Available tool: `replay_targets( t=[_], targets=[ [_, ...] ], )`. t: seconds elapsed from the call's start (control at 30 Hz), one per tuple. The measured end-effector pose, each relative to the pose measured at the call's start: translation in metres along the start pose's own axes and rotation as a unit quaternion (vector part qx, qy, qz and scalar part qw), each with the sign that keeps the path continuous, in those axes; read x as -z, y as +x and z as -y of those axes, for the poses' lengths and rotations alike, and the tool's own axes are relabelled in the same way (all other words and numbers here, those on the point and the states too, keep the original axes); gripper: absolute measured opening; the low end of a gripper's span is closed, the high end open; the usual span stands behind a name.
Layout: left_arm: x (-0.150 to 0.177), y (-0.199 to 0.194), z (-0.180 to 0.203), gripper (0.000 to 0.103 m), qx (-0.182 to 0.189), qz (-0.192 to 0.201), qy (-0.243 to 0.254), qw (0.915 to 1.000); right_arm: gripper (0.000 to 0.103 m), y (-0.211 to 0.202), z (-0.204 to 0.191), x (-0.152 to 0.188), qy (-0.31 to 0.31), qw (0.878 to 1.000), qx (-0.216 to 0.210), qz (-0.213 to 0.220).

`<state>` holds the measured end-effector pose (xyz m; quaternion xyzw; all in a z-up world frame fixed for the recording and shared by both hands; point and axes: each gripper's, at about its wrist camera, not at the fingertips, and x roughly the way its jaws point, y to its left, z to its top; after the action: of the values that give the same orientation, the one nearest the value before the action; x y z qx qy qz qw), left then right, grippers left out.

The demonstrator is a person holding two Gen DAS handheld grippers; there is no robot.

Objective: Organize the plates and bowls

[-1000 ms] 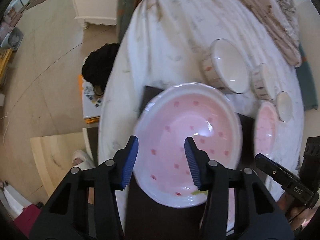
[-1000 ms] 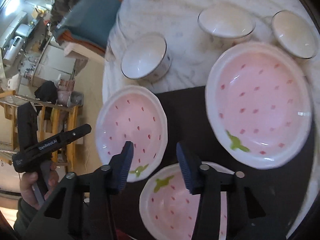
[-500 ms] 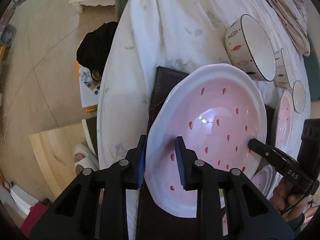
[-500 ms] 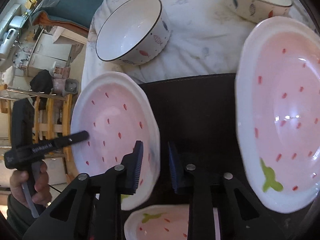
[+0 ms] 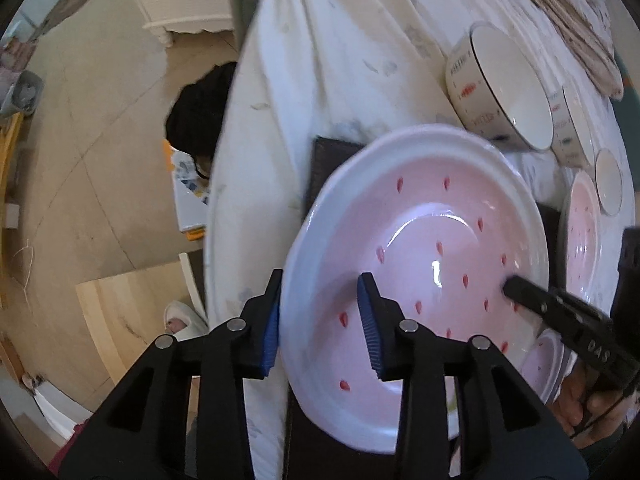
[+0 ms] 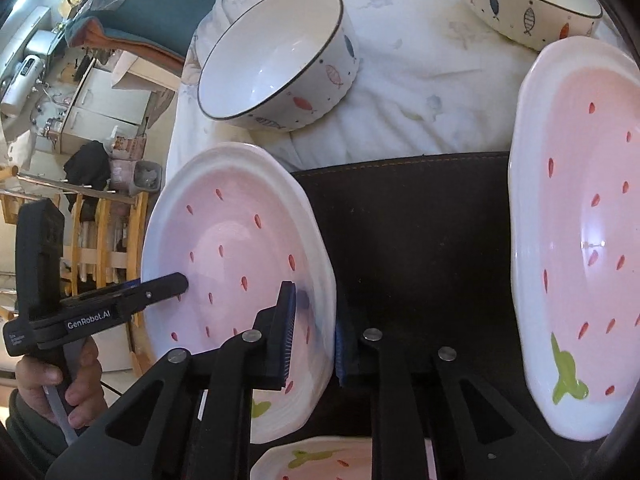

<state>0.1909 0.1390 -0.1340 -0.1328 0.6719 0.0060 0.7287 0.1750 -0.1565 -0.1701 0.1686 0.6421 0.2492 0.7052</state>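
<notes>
Currently three pink strawberry plates are sitting on or over the dark placemat (image 6: 420,220) near the table's (image 6: 440,92) edge: the middle plate (image 5: 420,240), a larger plate (image 6: 580,240) beside it, and a small plate (image 6: 320,460) closest to the person. Three white fish-patterned bowls (image 5: 508,88) are standing in a row further in. The left gripper (image 5: 320,320) is opening narrowly around the middle plate's rim, which is lying between its jaws. The right gripper (image 6: 312,332) is pinching the opposite rim tightly.
</notes>
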Motion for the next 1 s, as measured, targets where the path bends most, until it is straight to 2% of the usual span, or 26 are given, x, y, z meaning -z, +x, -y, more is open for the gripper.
replay_targets(
  t=[0.03, 0.43, 0.7, 0.8, 1.0],
  targets=[
    [0.000, -0.002, -0.003, 0.028, 0.003, 0.003, -0.007, 1.0000, 0.016, -0.001, -0.004, 0.001, -0.007, 1.000, -0.002, 0.000],
    [0.007, -0.015, 0.009, 0.028, 0.053, 0.008, -0.004, 0.9986, 0.016, -0.046, -0.014, 0.006, -0.019, 0.998, -0.006, 0.055],
    [0.025, -0.031, 0.041, 0.028, 0.059, 0.018, 0.018, 0.9979, 0.016, -0.078, -0.007, 0.036, -0.030, 0.998, 0.009, 0.060],
    [0.035, -0.033, 0.056, 0.028, 0.058, 0.016, 0.018, 0.9980, 0.016, -0.094, 0.000, 0.054, -0.013, 0.997, 0.005, 0.074],
    [0.061, -0.029, 0.089, 0.028, 0.056, 0.006, 0.057, 0.9968, 0.016, -0.116, 0.021, 0.088, 0.011, 0.997, 0.014, 0.081]
  ],
)
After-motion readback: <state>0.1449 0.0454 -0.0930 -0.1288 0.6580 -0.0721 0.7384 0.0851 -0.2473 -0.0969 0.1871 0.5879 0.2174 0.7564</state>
